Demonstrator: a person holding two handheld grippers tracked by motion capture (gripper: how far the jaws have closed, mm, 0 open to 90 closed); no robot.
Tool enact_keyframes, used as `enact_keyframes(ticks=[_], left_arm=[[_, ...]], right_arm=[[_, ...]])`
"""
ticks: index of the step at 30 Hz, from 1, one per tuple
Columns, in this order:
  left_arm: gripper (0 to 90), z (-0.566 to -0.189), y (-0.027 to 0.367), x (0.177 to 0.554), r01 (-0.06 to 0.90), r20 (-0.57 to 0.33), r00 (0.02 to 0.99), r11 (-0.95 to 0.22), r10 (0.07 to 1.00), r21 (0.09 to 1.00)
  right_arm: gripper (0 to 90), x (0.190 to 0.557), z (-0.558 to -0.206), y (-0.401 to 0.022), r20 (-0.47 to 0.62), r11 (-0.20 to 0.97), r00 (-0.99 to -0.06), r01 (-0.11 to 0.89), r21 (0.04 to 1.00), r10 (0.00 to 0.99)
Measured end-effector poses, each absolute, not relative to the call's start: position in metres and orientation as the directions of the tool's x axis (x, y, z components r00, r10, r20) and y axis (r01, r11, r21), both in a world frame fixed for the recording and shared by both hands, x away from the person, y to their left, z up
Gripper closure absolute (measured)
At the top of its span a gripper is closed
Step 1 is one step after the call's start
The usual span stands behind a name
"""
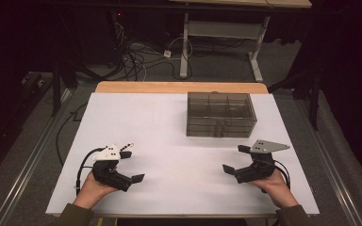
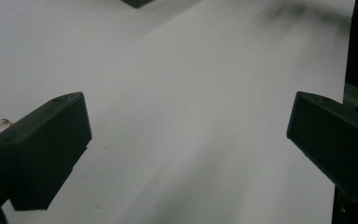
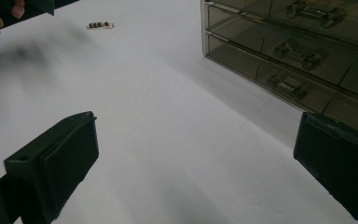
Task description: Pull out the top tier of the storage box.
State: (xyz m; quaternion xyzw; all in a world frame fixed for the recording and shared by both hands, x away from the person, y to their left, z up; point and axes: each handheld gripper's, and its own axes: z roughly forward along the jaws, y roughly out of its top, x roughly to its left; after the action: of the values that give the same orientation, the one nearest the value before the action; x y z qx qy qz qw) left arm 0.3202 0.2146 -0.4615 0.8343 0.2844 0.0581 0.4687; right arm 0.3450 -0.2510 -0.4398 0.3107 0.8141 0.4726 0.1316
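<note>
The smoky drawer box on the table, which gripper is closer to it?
Right. The right gripper sits just in front of the drawer box; the left gripper is far off toward the table's left front.

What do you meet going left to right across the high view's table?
Left gripper → bracelet → right gripper. The drawer box sits farther back, overlapping the right gripper's span, so it is left out.

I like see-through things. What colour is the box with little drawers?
Smoky grey-brown and see-through: the drawer box shows best in the right gripper view.
</note>
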Motion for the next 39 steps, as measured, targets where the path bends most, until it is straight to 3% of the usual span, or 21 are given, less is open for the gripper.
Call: enact_keyframes(ticks=[39], left_arm=[[0.0, -0.463, 0.215, 0.321, 0.417, -0.171, 0.831, -0.390, 0.529, 0.821]], right_arm=[[0.7, 0.362, -0.432, -0.243, 0.067, 0.385, -0.776, 0.383, 0.840, 0.627]])
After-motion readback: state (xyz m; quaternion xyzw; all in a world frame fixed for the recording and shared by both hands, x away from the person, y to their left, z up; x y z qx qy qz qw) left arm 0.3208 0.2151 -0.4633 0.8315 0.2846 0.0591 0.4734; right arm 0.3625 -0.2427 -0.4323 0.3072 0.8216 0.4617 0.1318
